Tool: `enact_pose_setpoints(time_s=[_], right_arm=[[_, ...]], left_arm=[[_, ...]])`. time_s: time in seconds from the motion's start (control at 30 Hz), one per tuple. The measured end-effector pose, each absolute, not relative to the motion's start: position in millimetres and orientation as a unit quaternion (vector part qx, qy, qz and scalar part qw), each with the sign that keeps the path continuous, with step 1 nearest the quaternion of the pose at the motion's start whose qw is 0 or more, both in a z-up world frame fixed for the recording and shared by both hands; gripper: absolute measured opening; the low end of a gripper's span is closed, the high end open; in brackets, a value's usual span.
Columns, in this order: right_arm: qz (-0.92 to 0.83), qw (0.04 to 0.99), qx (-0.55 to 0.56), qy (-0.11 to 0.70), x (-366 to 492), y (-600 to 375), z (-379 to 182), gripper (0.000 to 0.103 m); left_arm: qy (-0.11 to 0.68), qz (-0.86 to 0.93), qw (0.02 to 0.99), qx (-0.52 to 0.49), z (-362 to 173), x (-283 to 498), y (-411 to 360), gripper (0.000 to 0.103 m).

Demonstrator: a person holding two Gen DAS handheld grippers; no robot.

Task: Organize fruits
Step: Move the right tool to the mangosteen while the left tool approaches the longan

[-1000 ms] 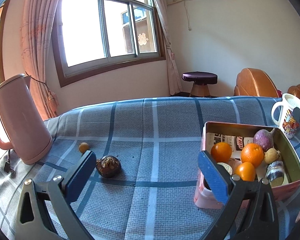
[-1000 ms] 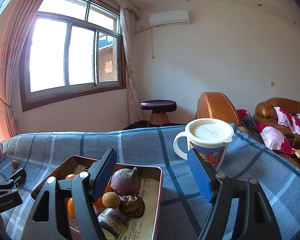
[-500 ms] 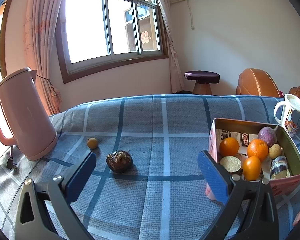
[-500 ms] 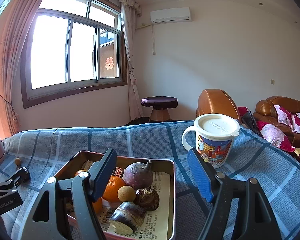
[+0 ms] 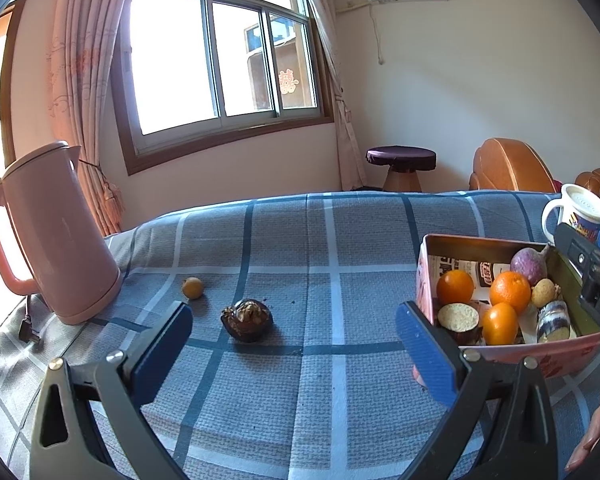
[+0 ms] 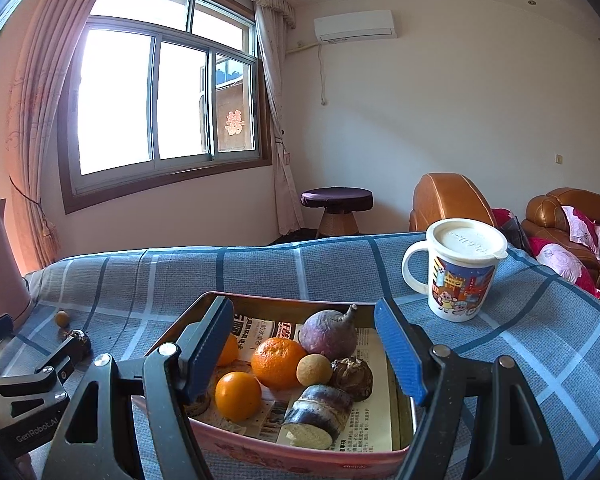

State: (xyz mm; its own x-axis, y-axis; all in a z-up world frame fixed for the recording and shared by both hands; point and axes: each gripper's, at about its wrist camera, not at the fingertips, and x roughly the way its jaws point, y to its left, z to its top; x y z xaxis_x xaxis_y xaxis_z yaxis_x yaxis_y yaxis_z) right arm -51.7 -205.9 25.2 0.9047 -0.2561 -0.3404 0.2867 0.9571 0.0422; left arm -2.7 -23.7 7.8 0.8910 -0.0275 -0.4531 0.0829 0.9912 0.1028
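Left gripper [image 5: 292, 338] spread wide, nothing between the blue pads, hovering over the blue plaid tablecloth [image 5: 340, 240]. Dark brown water chestnut [image 5: 247, 319] loose on the cloth ahead, between the two pads in the left wrist view and closer to the left one, touching neither. Small yellow-orange round fruit [image 5: 192, 287] loose too, just beyond the chestnut and to its left, near the base of the pink electric kettle [image 5: 48, 236]. Kettle upright at the left side of the table, cord trailing off its base.

Pink metal tin [image 6: 308, 450] on the right side, lined with newspaper [image 6: 374, 412]. Inside: three oranges [image 6: 278, 362], purple round root [image 6: 329, 333], small tan round fruit [image 6: 313, 369], second dark water chestnut [image 6: 352, 378], cut purple-skinned sugarcane piece [image 6: 318, 414] lying on its side near the front wall. Another cut dark-skinned piece with pale face [image 5: 458, 318] at the tin's near left corner, seen from the left wrist; what it is cannot be told.

Right gripper [image 6: 304, 354] also wide apart, gripping nothing, held over the tin's near half with fruit showing between the pads. No contact with the contents visible.

White lidded mug [image 6: 458, 270] with cartoon print upright on the cloth behind and right of the tin, apart from it, handle to the left. Fingers of a hand [image 5: 594, 426] at the lower right edge of the left wrist view.
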Motion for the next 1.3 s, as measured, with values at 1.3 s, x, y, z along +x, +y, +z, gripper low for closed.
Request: enact_pose_setpoints(time_s=[1.3], right_arm=[[-0.040, 0.974, 0.060, 0.213, 19, -78, 15, 0.075]], left_arm=[[0.274, 0.049, 0.957, 0.080, -2, 69, 87, 0.103]])
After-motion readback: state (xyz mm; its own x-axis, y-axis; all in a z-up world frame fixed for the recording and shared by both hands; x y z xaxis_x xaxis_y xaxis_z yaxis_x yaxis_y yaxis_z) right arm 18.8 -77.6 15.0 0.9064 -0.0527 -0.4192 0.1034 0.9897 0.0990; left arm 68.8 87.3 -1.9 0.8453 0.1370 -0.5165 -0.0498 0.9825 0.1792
